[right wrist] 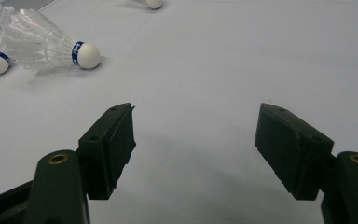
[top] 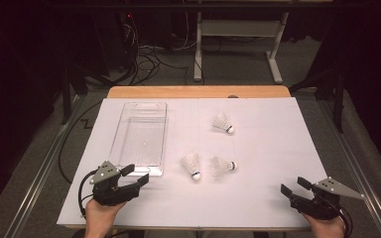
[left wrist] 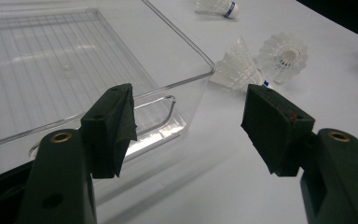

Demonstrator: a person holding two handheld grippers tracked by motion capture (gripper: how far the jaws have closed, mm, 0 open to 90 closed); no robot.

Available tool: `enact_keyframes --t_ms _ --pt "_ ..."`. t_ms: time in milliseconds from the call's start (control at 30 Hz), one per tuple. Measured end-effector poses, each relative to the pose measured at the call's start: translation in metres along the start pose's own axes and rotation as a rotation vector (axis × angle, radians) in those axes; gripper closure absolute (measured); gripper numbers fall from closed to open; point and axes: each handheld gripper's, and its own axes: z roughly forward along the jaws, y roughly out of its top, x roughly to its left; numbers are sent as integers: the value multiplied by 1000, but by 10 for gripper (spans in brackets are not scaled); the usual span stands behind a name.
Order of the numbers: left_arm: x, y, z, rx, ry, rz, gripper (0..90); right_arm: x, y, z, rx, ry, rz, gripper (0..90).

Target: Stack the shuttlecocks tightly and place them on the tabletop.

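Three white feathered shuttlecocks, nearest one point(top: 192, 165) at centre, lie loose on the white table sheet point(top: 278, 148), apparently waiting for the empty clear plastic tray point(top: 141, 131) at ten o'clock, while the left gripper point(top: 135, 176) angles toward them, jaws wide and empty, and the right gripper point(top: 293, 187) rests low at five o'clock, likewise open.

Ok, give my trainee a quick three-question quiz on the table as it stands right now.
1. How many shuttlecocks lie on the table?
2. True or false: the clear tray already holds a shuttlecock.
3. Which tongs sit nearest the tray: A left, B right?

Key:
1. Three: the far shuttlecock, the middle shuttlecock and the near-right shuttlecock.
2. False; it is empty.
3. A: the left tongs are open at the tray's near end; the right tongs are open too.
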Motion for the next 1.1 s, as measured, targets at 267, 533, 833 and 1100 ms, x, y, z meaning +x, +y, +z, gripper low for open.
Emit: enact_keyframes --t_ms 267,533,833,1100 --pt "-7 2 6 13 -18 17 351 0 0 0 0 2 -1 289" --pt "-13 2 11 23 -35 28 351 0 0 0 1 3 -1 289" --pt "-19 5 16 35 -53 40 352 1 0 1 9 3 -4 290" --pt "-28 8 23 53 -74 67 350 1 0 1 9 5 -6 290"
